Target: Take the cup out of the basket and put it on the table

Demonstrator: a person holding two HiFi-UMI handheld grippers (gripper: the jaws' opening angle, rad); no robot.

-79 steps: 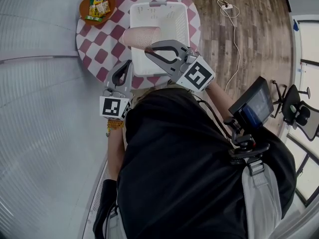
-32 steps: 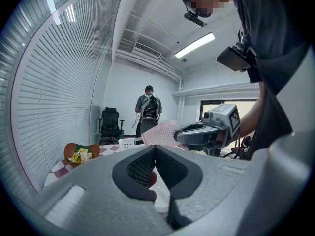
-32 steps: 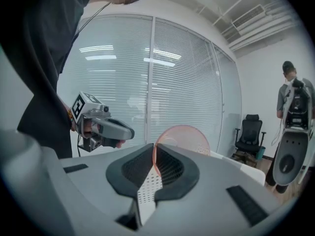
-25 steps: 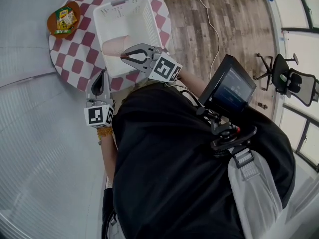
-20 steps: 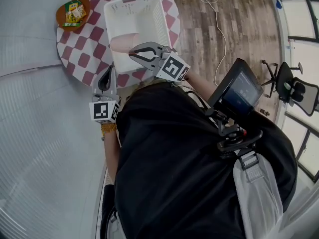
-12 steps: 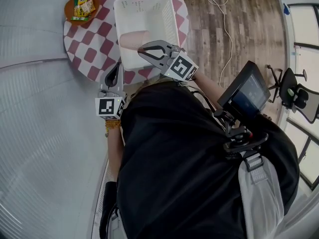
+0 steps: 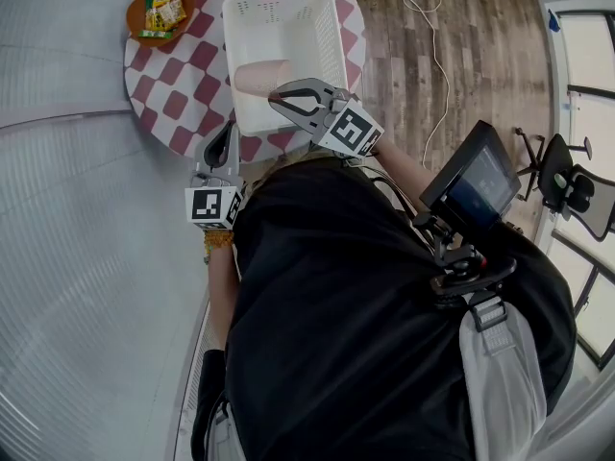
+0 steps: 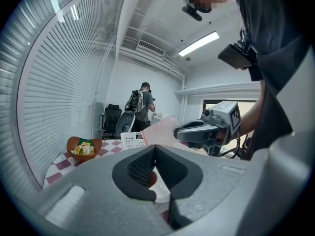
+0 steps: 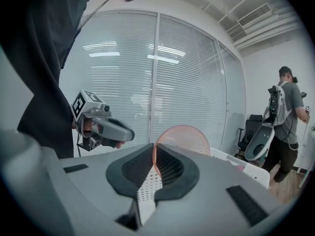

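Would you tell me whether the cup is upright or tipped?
Tipped: the cup lies sideways, its rim pinched in the right gripper.

Checkered round table (image 7: 179, 77) with white basket (image 7: 332, 44) and orange bowl (image 7: 134, 14)

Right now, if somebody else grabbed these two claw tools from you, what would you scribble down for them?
Right gripper: shut on the rim of the pink cup, which lies sideways in the air over the left side of the white basket.
Left gripper: shut, empty, above the near edge of the checkered table.
Done: cup lifted out of the basket.
Left: set it on bare table, then let go.
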